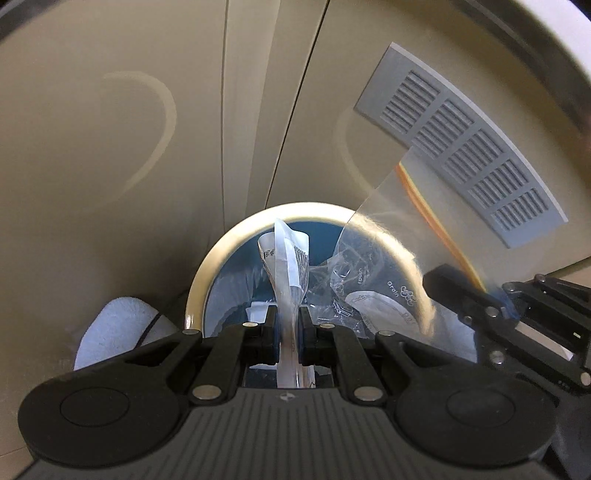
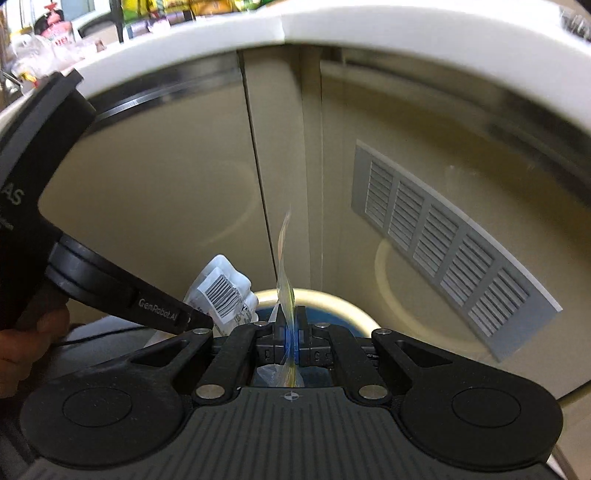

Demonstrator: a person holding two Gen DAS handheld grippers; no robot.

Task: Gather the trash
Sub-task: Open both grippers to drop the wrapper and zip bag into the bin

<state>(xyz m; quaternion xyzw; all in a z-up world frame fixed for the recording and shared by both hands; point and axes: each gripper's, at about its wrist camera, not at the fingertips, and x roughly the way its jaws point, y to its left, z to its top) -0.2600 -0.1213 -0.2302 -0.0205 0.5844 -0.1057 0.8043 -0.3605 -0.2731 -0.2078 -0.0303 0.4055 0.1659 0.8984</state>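
Though edge-on right: printed clear wrapper point(image 1: 384, 258)

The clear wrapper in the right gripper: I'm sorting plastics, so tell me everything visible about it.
The clear wrapper is a thin, transparent, glossy film with an orange stripe along one edge and faint white printing, creased low down. It stands upright, pinched between the right gripper's fingers, over the round bin, beside the left gripper's barcoded white wrapper.

Beige cabinet doors point(image 1: 110, 155) fill the background, a grey louvred vent point(image 1: 465, 144) set into the right-hand door, under a white bench point(image 2: 332, 29) edge carrying blurred colourful packages point(image 2: 55, 40) at its far left.
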